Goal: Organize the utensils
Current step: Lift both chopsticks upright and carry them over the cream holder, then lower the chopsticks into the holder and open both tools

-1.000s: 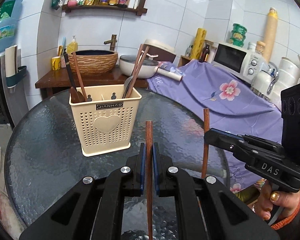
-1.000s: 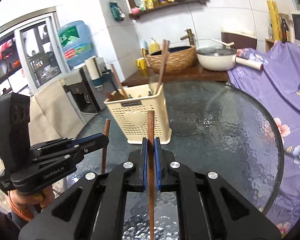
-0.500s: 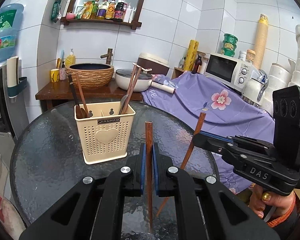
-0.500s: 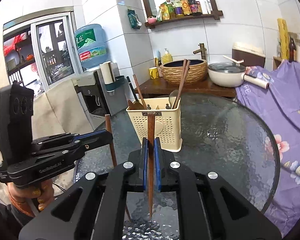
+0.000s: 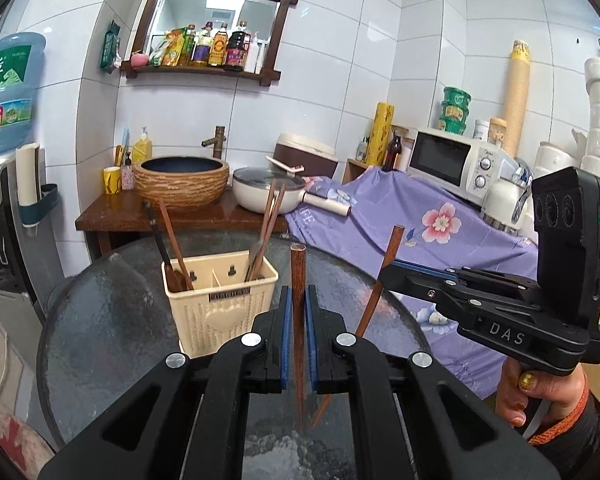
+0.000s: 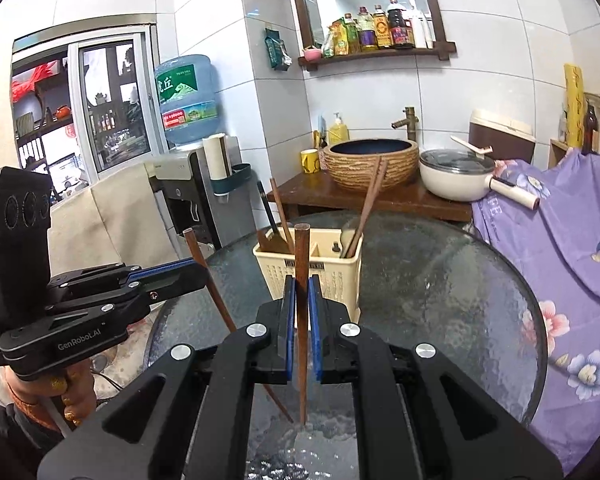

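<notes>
Left hand-held gripper point(image 5: 296, 312): blue pads pressed onto a dark brown wooden chopstick point(image 5: 298, 320), stick upright, both ends free of the pads.
Right hand-held gripper point(image 6: 302, 308): pinching a second brown wooden chopstick point(image 6: 301, 320), also upright in its own view; from the left wrist view that stick leans, top toward 1 o'clock.
Lower tips: the two sticks nearly meet low down, just above the glass; contact between them cannot be told.
Desk point(image 6: 440, 288): round, textured dark glass top.
Holder: cream perforated plastic utensil caddy point(image 5: 216, 312) with heart emblem, standing on the desk at 12 o'clock from both grippers, near but apart.
Holder contents: divided compartments; dark-handled wooden utensils in the 9 o'clock compartment, brown chopsticks and a metal spoon in the 3 o'clock one.
Hands: a hand point(image 5: 532, 392) with gold-painted nails and an orange cuff grips the right handle; the other hand point(image 6: 68, 396) holds the left handle.
</notes>
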A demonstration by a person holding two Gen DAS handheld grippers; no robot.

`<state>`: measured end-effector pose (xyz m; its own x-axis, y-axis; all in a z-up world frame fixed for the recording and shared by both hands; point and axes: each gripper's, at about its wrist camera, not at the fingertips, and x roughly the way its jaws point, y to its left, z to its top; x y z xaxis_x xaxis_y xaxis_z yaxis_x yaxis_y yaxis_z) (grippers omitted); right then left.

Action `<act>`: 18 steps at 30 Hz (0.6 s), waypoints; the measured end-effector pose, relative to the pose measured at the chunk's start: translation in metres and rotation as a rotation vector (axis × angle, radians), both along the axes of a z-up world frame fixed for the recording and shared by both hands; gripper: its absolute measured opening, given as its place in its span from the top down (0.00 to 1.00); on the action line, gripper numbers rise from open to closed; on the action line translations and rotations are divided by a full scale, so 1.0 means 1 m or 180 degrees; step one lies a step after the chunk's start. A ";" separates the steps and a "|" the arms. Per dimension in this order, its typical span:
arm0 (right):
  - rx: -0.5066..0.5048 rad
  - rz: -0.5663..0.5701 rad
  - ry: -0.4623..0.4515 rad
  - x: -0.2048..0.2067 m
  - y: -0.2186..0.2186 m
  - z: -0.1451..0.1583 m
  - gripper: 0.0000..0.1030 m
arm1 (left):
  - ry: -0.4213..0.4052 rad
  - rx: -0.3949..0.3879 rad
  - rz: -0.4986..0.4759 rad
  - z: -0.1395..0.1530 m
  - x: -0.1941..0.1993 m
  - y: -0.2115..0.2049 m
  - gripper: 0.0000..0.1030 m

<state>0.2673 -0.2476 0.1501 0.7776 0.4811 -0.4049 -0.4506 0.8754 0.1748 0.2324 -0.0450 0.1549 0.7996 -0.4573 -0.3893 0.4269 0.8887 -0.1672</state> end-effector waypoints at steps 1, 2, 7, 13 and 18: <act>0.0008 0.0009 -0.0026 0.003 0.000 0.007 0.93 | -0.0012 -0.0030 0.0011 0.006 0.003 0.003 0.93; 0.0017 0.0017 -0.0062 0.006 0.000 0.017 0.93 | -0.0037 -0.0070 0.0039 0.015 0.008 0.006 0.93; 0.0076 0.0038 -0.0204 0.028 0.004 0.066 0.93 | -0.0155 -0.0119 0.0124 0.065 0.035 0.014 0.93; 0.0104 -0.0130 -0.0461 0.068 0.019 0.126 0.93 | -0.0361 -0.0067 0.0510 0.113 0.070 0.020 0.93; -0.0005 -0.0318 -0.0599 0.102 0.040 0.131 0.93 | -0.0393 0.0054 0.0839 0.112 0.103 0.022 0.93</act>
